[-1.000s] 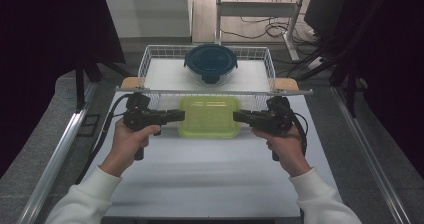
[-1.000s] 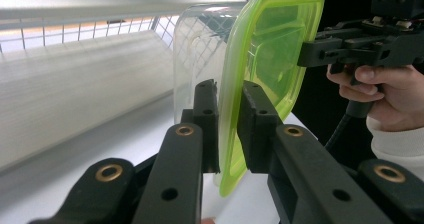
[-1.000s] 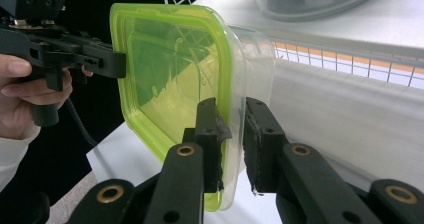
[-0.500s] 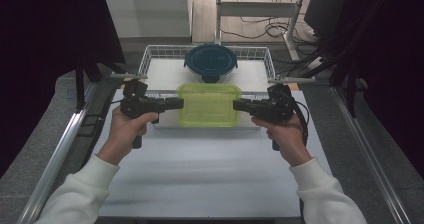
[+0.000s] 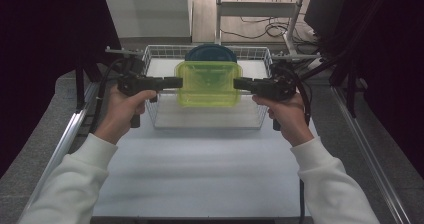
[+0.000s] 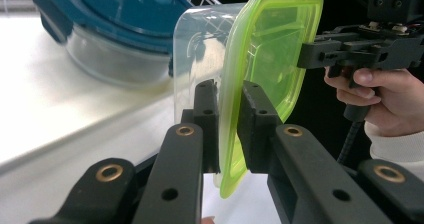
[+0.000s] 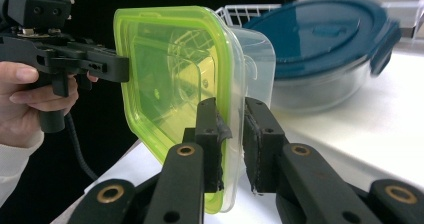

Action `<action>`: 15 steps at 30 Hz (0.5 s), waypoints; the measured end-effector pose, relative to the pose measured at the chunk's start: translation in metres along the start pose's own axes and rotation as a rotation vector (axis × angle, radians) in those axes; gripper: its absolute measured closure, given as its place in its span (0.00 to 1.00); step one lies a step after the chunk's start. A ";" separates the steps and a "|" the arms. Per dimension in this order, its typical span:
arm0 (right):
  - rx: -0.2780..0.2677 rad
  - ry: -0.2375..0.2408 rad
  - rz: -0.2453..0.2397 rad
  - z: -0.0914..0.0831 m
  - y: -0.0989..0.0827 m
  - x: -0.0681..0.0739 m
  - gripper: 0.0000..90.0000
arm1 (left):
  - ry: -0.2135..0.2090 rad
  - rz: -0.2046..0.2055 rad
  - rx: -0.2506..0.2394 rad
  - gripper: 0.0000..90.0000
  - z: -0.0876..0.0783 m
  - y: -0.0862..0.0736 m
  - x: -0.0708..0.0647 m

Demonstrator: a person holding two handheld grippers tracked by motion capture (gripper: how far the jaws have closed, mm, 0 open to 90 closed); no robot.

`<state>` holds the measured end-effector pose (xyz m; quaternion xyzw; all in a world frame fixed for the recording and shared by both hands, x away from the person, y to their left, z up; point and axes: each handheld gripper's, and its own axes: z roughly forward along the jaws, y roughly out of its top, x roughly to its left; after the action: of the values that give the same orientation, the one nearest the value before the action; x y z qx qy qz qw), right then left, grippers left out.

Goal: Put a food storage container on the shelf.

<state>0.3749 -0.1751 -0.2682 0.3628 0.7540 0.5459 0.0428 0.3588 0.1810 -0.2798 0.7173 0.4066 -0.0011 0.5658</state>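
Both tongs are clamped on one container: the left tongs [image 5: 175,82] are closed on the left edge of the green-lidded container [image 5: 209,84], and the right tongs [image 5: 239,84] are closed on its right edge, so that the container is held in the air between them. In the left gripper view the rim of the lid is seen pinched between the two black pads of the left tongs [image 6: 230,119], and in the right gripper view the same rim is pinched by the right tongs [image 7: 232,134].

Beneath the tongs a wide white worktop [image 5: 200,169] is spread, bordered by metal rails at either side. Beyond it, a grey floor, a pale frame and loose cables are seen, with dark surroundings to the left and right of the hands. A white wire basket [image 5: 207,121] stands on the worktop directly below and behind the tongs. Inside it, behind the held container, a round glass dish with a dark blue lid [image 5: 211,53] is set; it appears just beyond the jaws in both gripper views [image 6: 115,24] [image 7: 325,44].

The held container is rectangular with rounded corners. Its body is of clear plastic, and its lid is a translucent yellow-green with a raised rim and a recessed centre panel. It is kept roughly level over the basket.
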 end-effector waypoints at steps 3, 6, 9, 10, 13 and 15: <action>-0.005 -0.009 -0.006 0.001 0.010 0.000 0.86 | -0.011 -0.003 -0.004 0.89 0.000 0.009 0.004; -0.004 -0.011 -0.001 0.002 0.019 -0.002 0.86 | -0.010 -0.001 -0.005 0.89 0.001 0.017 0.006; -0.005 -0.007 0.004 0.003 0.027 -0.006 0.86 | -0.014 -0.005 -0.006 0.89 0.002 0.025 0.008; -0.007 -0.004 0.005 0.004 0.029 -0.008 0.86 | -0.013 -0.005 -0.004 0.89 0.002 0.028 0.009; -0.012 0.009 0.021 0.006 0.036 -0.012 0.86 | -0.010 -0.014 0.002 0.89 0.004 0.037 0.013; -0.014 0.009 0.029 0.008 0.041 -0.015 0.86 | -0.007 -0.016 0.008 0.89 0.005 0.044 0.015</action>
<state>0.4100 -0.1722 -0.2415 0.3711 0.7451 0.5532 0.0340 0.3973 0.1843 -0.2529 0.7162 0.4105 -0.0098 0.5643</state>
